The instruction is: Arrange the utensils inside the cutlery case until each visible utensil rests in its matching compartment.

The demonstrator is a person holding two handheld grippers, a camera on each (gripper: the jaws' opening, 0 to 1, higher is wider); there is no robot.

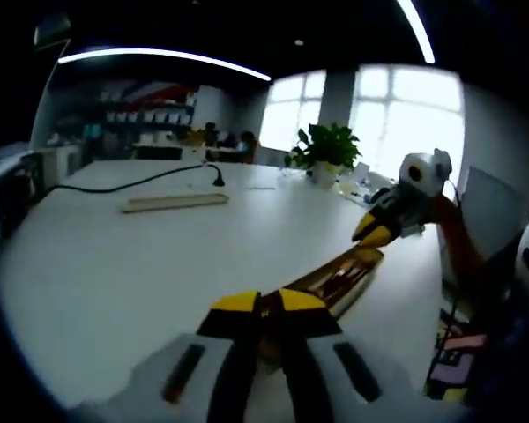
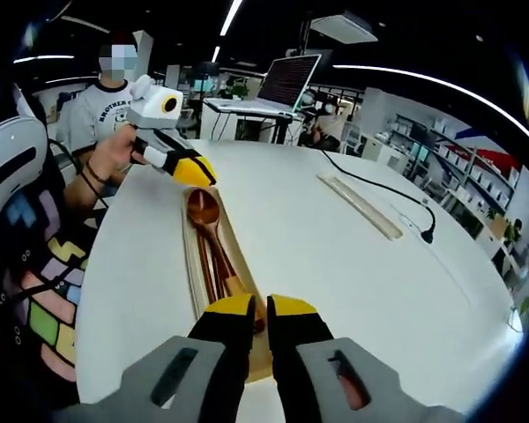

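Observation:
A long wooden cutlery case lies on the white table, running away from my right gripper. In it rest a wooden spoon with its bowl at the far end and dark chopsticks beside it. My right gripper's yellow-tipped jaws stand shut over the near end of the case. My left gripper, held by a person's hand, hovers shut just above the far end by the spoon's bowl. In the left gripper view the case stretches from my left gripper to the right gripper.
A pale flat ruler-like strip and a black cable lie further along the white table. A laptop stands at the far end. A potted plant sits near the table's edge. A person sits at the table's left edge.

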